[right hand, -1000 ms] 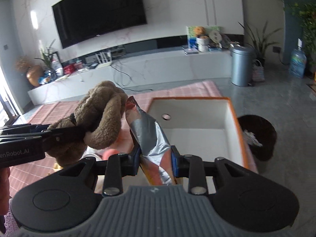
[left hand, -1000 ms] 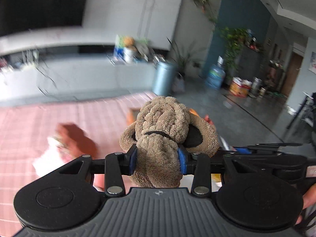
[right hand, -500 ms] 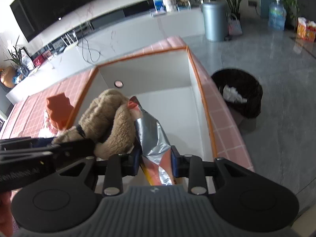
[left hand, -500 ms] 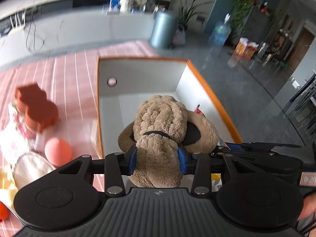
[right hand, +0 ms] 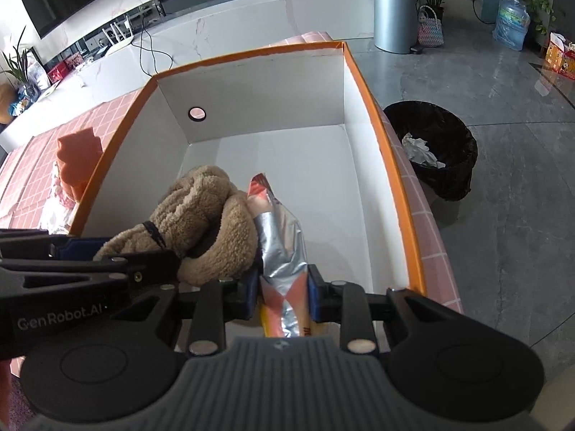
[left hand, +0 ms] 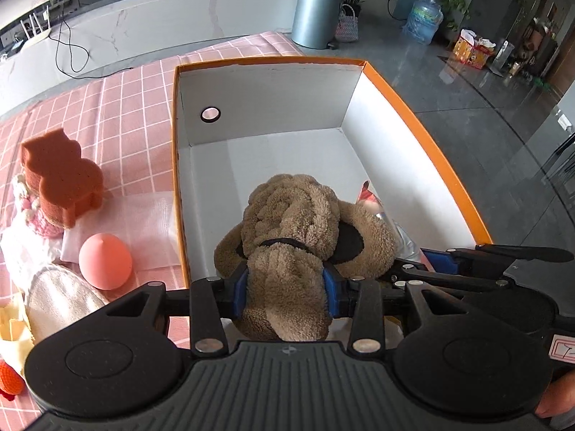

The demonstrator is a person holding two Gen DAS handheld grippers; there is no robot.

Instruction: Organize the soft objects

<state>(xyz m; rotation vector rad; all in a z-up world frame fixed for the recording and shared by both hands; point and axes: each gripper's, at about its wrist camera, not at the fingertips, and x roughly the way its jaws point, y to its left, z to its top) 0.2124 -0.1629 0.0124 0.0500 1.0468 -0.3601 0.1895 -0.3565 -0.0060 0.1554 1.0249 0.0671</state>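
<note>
— What's under you?

— A pink checked tablecloth (left hand: 118, 122), with a white TV counter (left hand: 151, 25) behind it. At your far left lie a crocheted orange toy (left hand: 9, 377), a pale round pad (left hand: 57, 298), a pink knitted doll (left hand: 34, 212) with an orange cat-shaped sponge (left hand: 59, 176) leaning on it, and a pink egg-shaped sponge (left hand: 105, 261) just beside the box.

— And the box?

— An orange-rimmed cardboard box (left hand: 424, 136), white inside, with a round hole in its far wall. Both your grippers hang over its near end.

— What's your left gripper (left hand: 285, 289) doing?

— Its blue pads are squeezed onto the body of a brown plush dog (left hand: 291, 215), whose head points into the box, above the floor.

— Your right gripper (right hand: 284, 292)?

— Closed tight on a crumpled silver-and-orange snack packet (right hand: 282, 244), held upright and pressed against the dog's ear. Further right, on the grey floor, stands a black waste bin (right hand: 442, 154).
</note>
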